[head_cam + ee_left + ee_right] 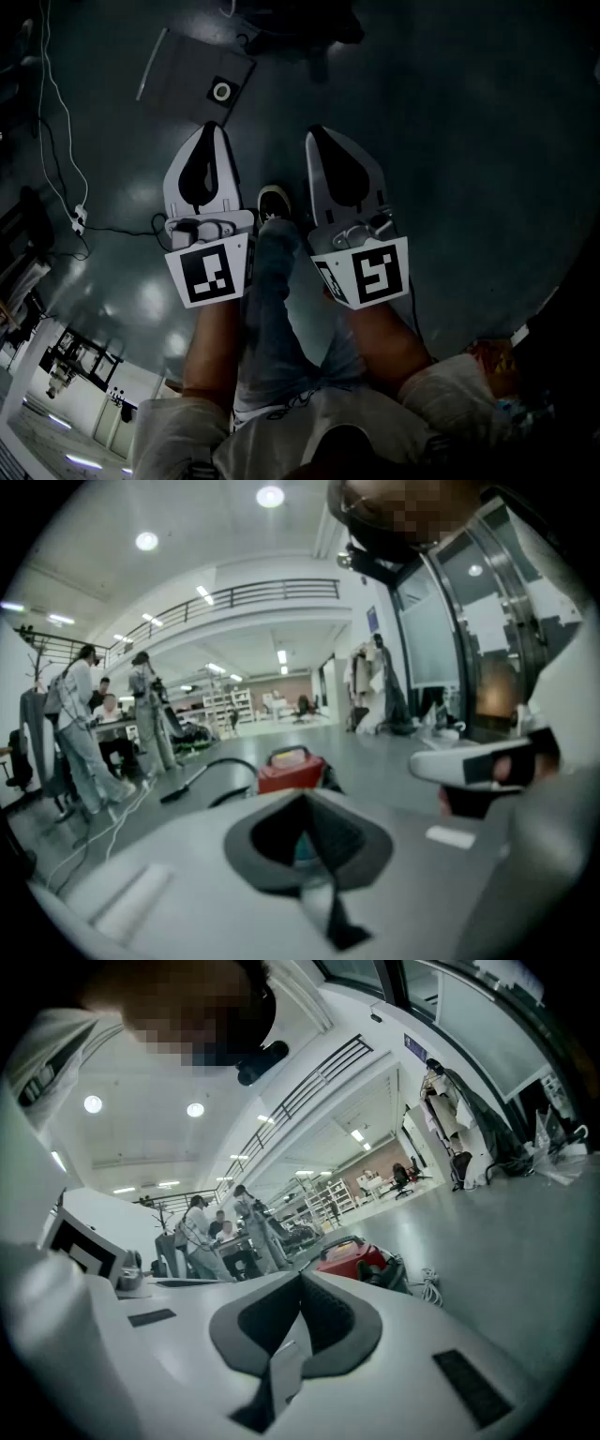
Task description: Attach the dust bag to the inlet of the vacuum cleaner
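Note:
The grey dust bag (197,75) lies flat on the dark floor at the upper left of the head view, its white-ringed inlet hole facing up. The red vacuum cleaner (291,769) stands on the floor some way ahead, with a black hose (202,775) curving off to its left; it also shows in the right gripper view (352,1258). My left gripper (211,127) and right gripper (314,131) are held side by side in the air, both shut and empty. The left one's tip is just short of the bag. In their own views the left gripper (305,797) and the right gripper (302,1277) have their jaws pressed together.
A shoe (273,202) and jeans leg of the person show between the grippers. A white cable with a power strip (77,217) runs along the left floor. Several people (84,724) stand at desks far left. A coiled cord (429,1288) lies beside the vacuum.

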The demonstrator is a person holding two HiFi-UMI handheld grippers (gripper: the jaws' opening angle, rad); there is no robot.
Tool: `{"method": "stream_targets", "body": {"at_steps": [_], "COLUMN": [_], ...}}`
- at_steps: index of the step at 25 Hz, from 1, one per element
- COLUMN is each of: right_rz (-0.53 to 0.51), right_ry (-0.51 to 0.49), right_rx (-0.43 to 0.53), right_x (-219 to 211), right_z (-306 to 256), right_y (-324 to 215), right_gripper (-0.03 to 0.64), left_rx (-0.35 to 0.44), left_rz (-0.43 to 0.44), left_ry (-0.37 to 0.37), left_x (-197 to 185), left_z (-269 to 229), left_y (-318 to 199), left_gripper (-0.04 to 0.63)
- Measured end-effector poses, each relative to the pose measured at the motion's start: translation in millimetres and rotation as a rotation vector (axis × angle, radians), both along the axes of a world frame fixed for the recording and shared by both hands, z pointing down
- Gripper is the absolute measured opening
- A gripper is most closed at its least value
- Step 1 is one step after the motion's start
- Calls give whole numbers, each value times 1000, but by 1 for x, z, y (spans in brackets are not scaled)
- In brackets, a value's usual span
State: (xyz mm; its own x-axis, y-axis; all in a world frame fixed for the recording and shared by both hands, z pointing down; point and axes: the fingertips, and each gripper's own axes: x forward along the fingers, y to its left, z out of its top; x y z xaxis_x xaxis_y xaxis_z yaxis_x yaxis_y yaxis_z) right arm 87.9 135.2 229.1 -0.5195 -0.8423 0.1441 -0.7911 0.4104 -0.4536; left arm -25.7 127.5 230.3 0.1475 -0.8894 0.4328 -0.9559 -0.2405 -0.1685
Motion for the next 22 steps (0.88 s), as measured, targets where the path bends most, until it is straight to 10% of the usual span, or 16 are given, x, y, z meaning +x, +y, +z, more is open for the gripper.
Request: {"method": "stream_targets", "body": {"at_steps": [13,22], "right_rz": [-116,-199], "right_ry": [94,186], "right_rx": [72,145], "right_x": [-80,-133], "right_z": [25,-34], "right_y": [-48,-105], "right_gripper": [11,10], "left_rx": [49,80], "left_rz": [7,-143], "left_ry": [-1,160], "left_x": [-50,-112], "left_z": [4,9], "left_y": [-41,-82], "left_gripper": [3,3]}}
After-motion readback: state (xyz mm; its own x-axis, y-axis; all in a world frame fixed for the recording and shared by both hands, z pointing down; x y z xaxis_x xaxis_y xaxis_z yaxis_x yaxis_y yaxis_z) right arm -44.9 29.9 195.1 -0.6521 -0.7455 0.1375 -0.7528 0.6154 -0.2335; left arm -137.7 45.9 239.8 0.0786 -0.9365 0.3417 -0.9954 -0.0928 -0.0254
